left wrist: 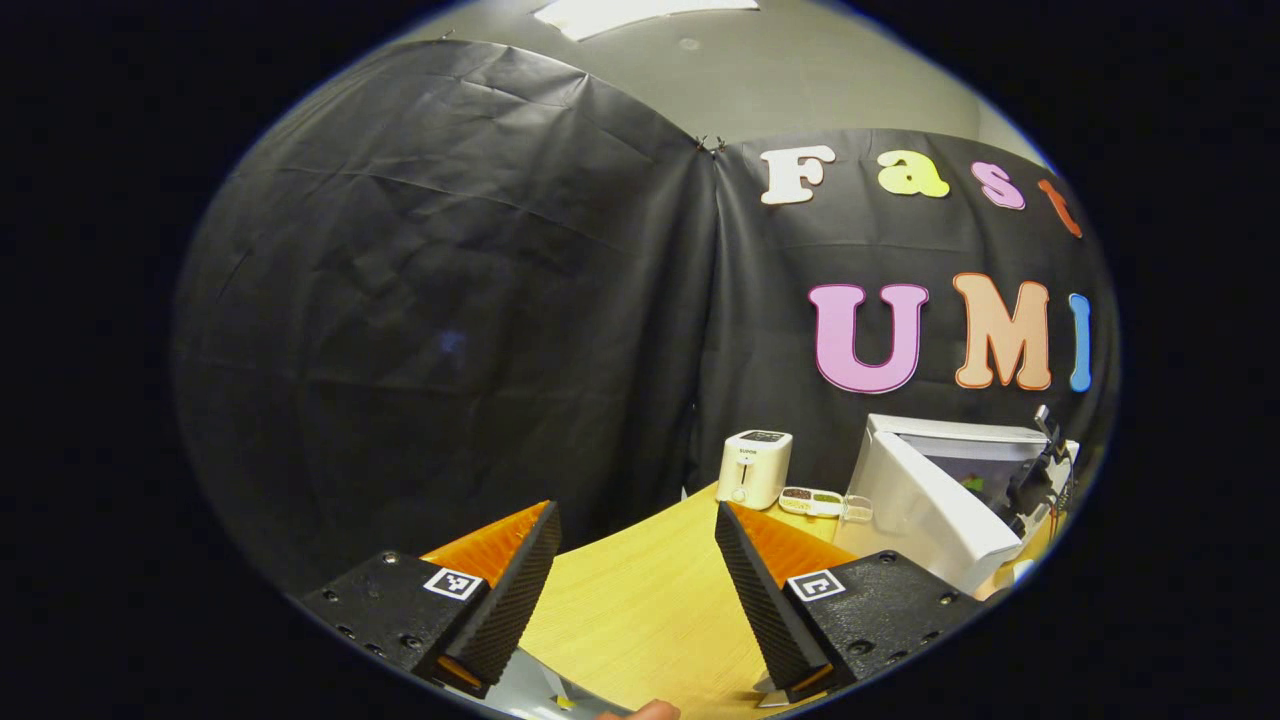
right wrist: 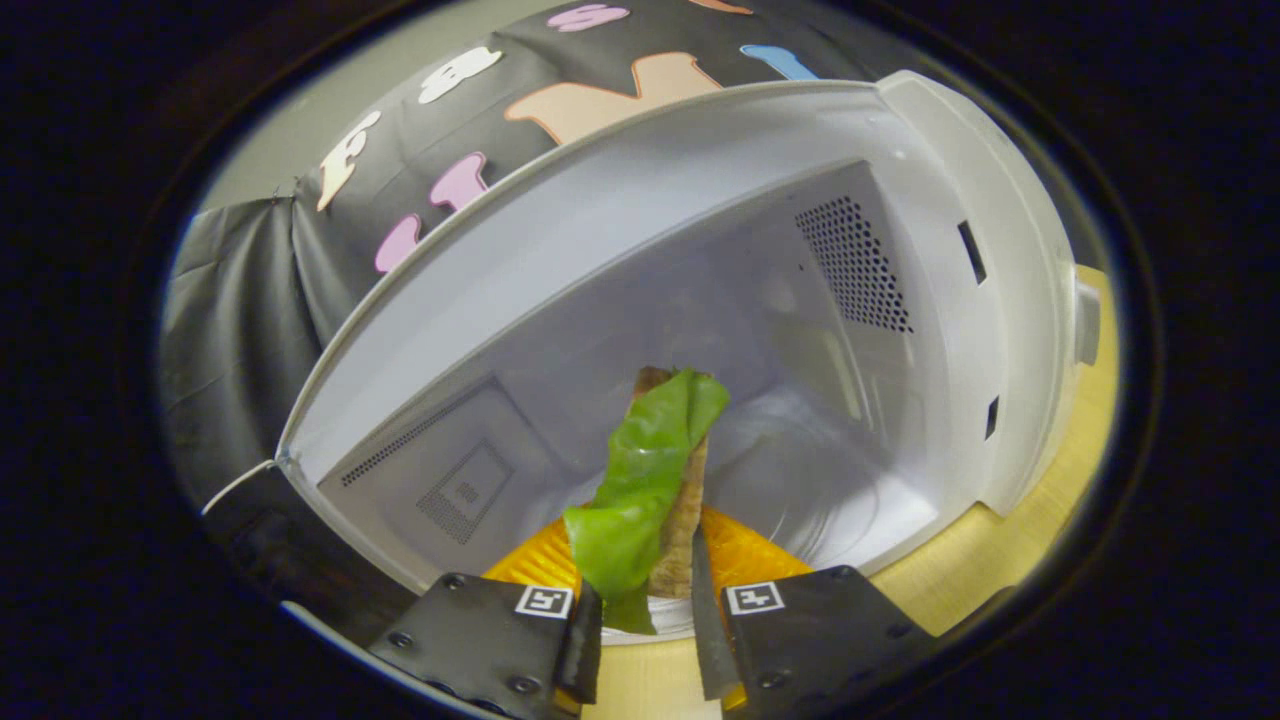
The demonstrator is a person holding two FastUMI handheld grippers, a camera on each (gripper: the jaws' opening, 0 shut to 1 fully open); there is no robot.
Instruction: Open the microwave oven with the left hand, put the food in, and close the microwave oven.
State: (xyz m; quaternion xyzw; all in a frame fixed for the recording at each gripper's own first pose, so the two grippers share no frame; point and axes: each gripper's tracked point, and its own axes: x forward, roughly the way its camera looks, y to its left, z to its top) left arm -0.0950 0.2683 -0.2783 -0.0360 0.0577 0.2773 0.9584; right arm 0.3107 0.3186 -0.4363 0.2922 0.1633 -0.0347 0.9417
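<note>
In the right gripper view my right gripper is shut on the food, a brown slice with a green lettuce leaf, held upright. It points into the open white microwave oven, whose pale cavity and glass turntable lie just ahead. In the left gripper view my left gripper stands open with nothing between its fingers, low over the wooden table. The microwave oven sits far right there with its white door swung open, and the other gripper reaches into it.
A small white toaster stands at the back of the table by the black cloth wall. A flat tray with small food items lies between the toaster and the microwave door. A fingertip shows at the bottom edge.
</note>
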